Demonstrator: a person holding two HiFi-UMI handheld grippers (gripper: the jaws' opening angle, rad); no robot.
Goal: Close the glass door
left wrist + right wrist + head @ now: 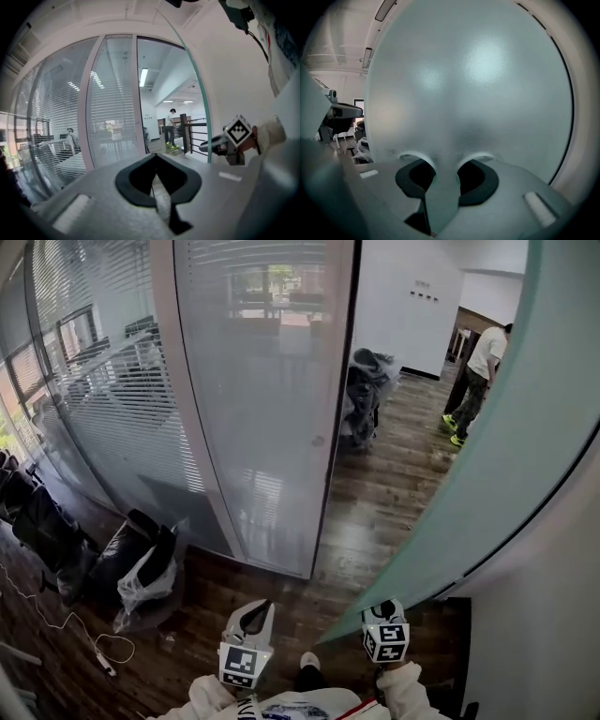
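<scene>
Glass door (487, 456), a frosted pane, is standing open at the person's right. In the head view it is stretching as a slanted band from the near floor up to the top right corner. It is standing upright with its long axis vertical. Its free edge is facing the person, and its face is leaning away toward the white wall on the right.

Right gripper (382, 609) is pinching that free edge. In the right gripper view the pane (468, 84) is running between the two dark pads (412, 180), which are standing partly apart with one pressing on each face.

Left gripper (255, 611) is hanging beside it, touching nothing. In its own view its tips (157, 157) are meeting, with nothing between them, and pointing at the doorway.

Glass partition (262, 399) with blinds is flanking the opening on the left, above the wooden floor (375, 512).
</scene>
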